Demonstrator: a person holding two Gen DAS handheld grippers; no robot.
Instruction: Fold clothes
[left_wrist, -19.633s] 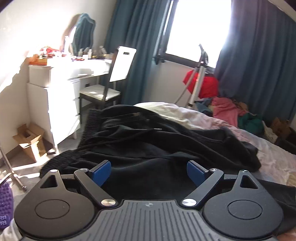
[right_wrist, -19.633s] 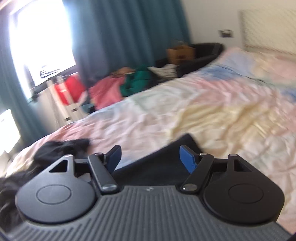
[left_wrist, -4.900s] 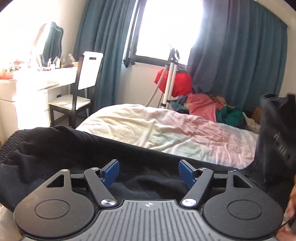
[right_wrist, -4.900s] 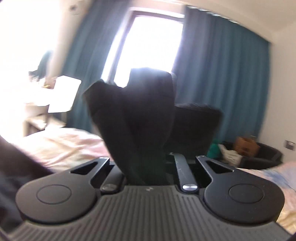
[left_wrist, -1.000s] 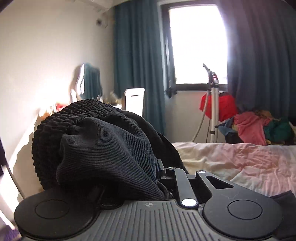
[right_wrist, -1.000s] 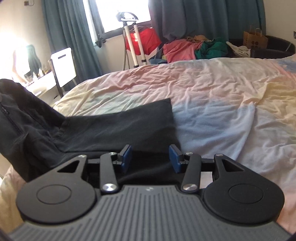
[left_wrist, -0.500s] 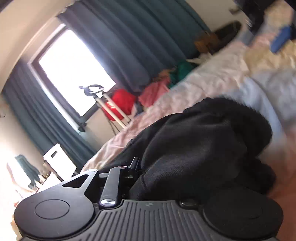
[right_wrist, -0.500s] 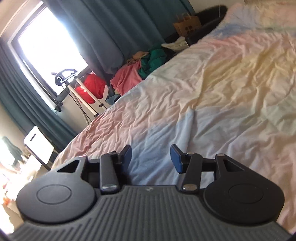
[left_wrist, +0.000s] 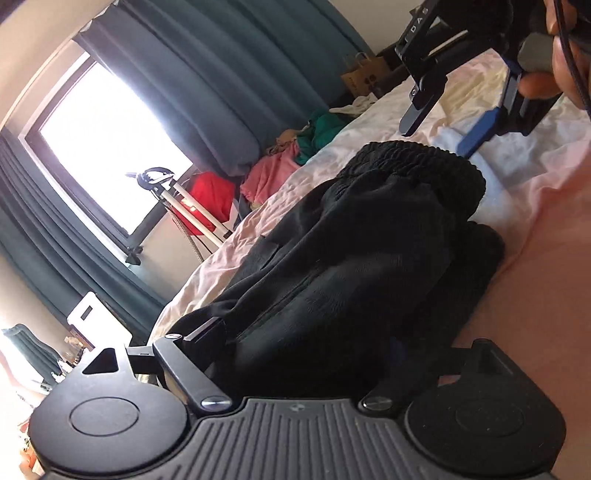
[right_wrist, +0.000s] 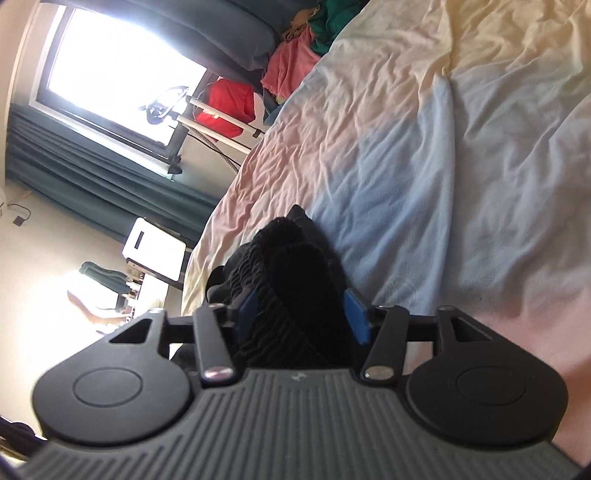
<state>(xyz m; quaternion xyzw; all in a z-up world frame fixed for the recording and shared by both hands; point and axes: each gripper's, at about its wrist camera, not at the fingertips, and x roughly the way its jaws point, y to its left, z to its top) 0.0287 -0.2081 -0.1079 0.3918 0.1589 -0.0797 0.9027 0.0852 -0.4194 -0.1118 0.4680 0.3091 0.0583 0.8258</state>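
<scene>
Now released, both grippers, left (left_wrist: 306, 343) and right (right_wrist: 301, 314), stand open around soft, floppy black trousers (left_wrist: 369, 236); the ribbed waistband (left_wrist: 413, 155) likely grips best.

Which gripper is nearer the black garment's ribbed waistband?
Right. The right gripper straddles the waistband; the left gripper sits at the opposite end of the black garment. Both jaws have just been opening, cloth between them.
</scene>
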